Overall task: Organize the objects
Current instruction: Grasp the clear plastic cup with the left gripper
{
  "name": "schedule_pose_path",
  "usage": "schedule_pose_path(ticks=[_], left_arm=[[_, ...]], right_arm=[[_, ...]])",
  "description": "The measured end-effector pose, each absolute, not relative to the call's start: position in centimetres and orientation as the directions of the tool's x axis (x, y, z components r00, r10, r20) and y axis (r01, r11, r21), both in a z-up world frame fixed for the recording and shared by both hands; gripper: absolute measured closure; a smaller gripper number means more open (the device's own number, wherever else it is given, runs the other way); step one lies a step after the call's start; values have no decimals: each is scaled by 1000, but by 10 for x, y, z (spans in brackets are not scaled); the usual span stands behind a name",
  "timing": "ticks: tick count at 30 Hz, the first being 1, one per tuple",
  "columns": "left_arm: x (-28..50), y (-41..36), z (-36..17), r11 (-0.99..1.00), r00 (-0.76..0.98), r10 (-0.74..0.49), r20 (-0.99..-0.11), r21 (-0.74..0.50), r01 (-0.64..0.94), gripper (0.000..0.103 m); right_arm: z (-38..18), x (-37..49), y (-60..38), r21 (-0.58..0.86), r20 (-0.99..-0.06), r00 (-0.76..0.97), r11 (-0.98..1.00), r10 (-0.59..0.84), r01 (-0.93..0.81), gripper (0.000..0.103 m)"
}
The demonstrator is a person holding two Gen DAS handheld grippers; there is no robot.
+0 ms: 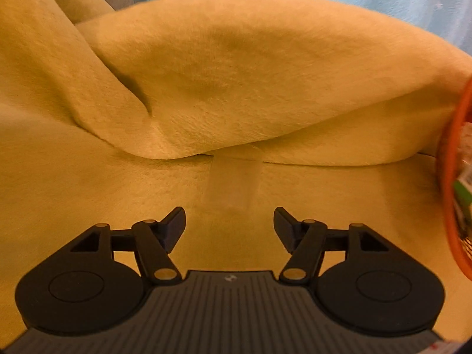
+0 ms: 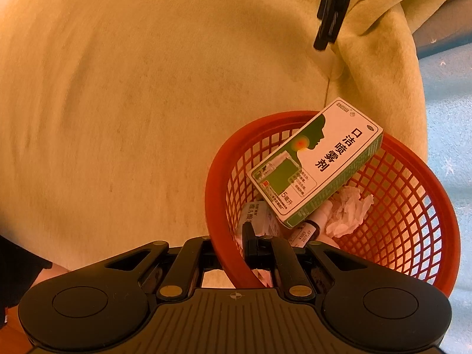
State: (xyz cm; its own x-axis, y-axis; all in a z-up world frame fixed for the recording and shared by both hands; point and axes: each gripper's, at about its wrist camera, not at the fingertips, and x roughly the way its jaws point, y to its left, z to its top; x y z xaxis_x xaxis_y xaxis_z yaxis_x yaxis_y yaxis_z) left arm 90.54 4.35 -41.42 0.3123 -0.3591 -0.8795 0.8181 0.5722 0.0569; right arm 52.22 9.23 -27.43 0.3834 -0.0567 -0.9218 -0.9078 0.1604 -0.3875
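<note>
With the right gripper (image 2: 250, 243) clamped on the red basket (image 2: 413, 268) rim at lower right and the left gripper (image 1: 229, 224) spread wide and empty, a tilt could tip the box (image 2: 315, 162) out.

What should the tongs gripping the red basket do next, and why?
Probably set the red basket down level on the yellow cloth. The right tongs pinch its near rim, and the green-and-white box juts over the far rim, so tilting might spill it. The left tongs are open, holding nothing.

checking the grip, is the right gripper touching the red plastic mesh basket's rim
Touching: the right wrist view shows the right gripper shut on the red basket rim.
</note>
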Motion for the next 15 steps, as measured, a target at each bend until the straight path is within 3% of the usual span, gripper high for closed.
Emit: schedule_pose_path(ticks=[15], left_arm=[[931, 8, -447, 564, 297, -341, -892, 58, 824, 43]], right_arm=[[-276, 526, 85, -383, -922, 386, 150, -6, -912, 99]])
